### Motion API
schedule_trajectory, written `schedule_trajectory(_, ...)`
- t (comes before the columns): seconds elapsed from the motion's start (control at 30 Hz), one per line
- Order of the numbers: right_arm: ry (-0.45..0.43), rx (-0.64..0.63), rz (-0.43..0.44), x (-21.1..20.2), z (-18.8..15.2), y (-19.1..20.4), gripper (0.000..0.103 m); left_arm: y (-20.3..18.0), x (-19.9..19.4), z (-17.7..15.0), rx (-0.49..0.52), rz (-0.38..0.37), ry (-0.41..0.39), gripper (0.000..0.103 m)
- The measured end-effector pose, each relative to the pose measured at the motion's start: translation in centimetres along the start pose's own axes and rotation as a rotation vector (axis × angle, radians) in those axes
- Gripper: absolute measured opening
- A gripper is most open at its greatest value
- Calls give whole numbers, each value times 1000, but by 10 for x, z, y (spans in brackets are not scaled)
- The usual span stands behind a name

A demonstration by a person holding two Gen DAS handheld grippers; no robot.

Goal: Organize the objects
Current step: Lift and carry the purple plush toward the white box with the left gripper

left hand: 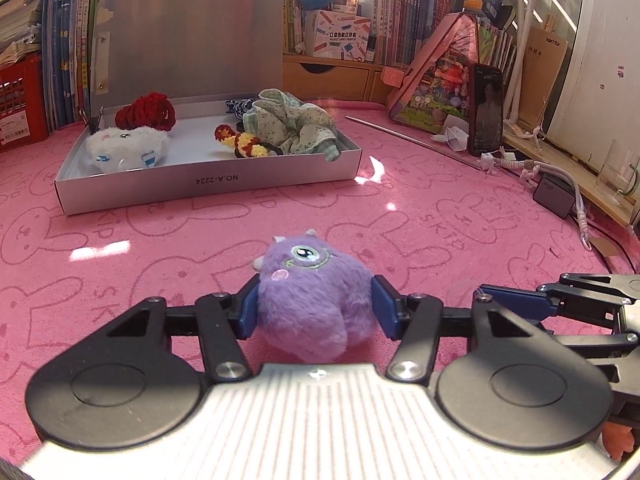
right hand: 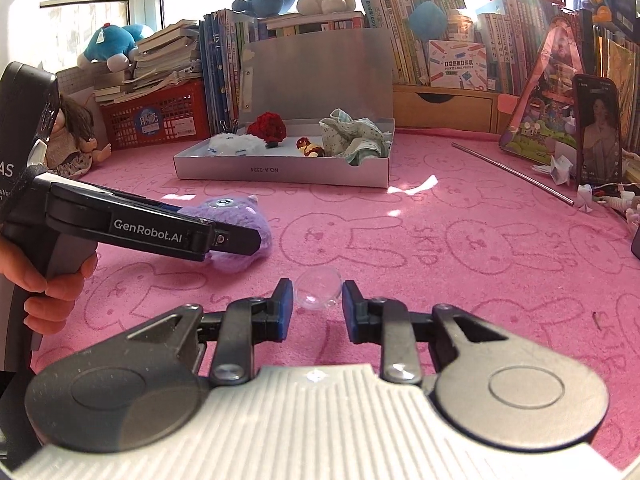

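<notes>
The jaws of the left gripper sit against both flanks of the purple plush monster, the blue pads dented into its fur, so they are clamped on it. The toy rests on the pink rabbit-print cloth covering the bench, well short of the open grey box.

The jaws of the right gripper stand a little apart around a clear plastic half-dome that lies on the cloth. Whether the pads touch it cannot be told.

The plush looks light, soft and squashy. A squeeze across its round middle should hold, since the fur grips well. The dome appears thin, stiff, glossy and slippery. It probably wants a gentle pinch across its widest part, or it may pop out or crack.

In the box lie a white fluffy toy, a red crocheted piece, a flowered cloth scrunchie and small yarn pieces.
</notes>
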State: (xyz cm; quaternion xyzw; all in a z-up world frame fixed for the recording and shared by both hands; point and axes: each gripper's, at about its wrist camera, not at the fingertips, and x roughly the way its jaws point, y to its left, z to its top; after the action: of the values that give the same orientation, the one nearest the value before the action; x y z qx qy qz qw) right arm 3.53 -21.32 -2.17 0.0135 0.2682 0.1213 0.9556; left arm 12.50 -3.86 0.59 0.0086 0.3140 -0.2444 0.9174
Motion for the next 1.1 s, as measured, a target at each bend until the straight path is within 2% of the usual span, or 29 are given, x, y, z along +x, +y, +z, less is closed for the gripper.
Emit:
schedule_trajectory(0.27, -4, 21, -7, 2, 2, -2, 31, 10, -9, 6, -86, -56, -14, 44)
schedule_trajectory(0.87, -17, 22, 2, 2, 13, 1, 31, 19, -22, 10, -141, -88, -23, 41)
schedule_trajectory(1.1, -30, 27, 18, 5, 23, 3, 31, 28, -28, 16, -148, -69, -51, 41)
